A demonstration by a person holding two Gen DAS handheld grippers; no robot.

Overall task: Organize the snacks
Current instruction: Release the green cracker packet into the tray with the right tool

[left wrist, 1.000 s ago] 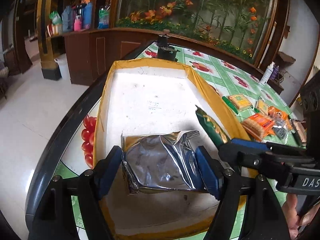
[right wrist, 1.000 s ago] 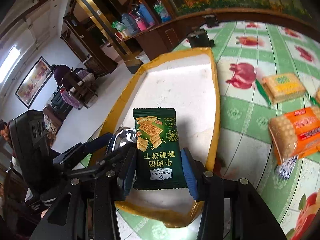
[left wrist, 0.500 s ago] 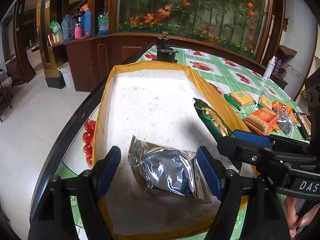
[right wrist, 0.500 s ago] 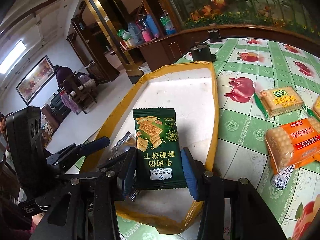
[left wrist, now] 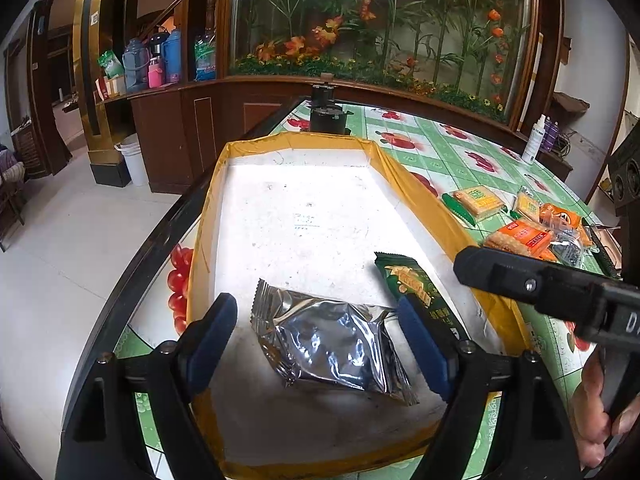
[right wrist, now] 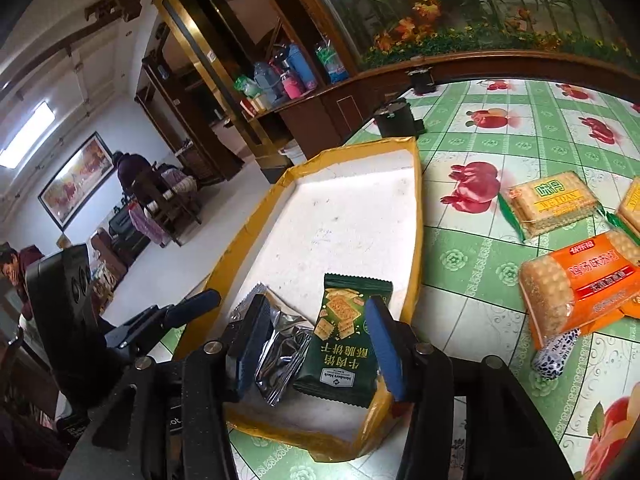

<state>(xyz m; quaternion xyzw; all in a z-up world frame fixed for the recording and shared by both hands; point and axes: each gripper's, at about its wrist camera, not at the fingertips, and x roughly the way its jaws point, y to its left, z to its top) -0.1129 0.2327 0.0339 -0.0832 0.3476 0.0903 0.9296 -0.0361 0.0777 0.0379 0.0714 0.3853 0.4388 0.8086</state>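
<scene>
A shallow white tray with a yellow taped rim sits on the table's left edge. A silver foil snack pack lies on the tray floor. My left gripper is open, its blue pads on either side of the pack without touching it. A green cracker pack lies beside the silver one. My right gripper is open, its blue pads spread wider than the green pack.
Several loose snack packs lie on the green fruit-print tablecloth right of the tray: a yellow-green cracker pack, an orange one, others. A black device stands beyond the tray. The table edge drops off left.
My left gripper let go of the silver pack, which now lies flat in the tray. My right gripper opened and released the green pack beside it. Both grippers pulled back slightly.
</scene>
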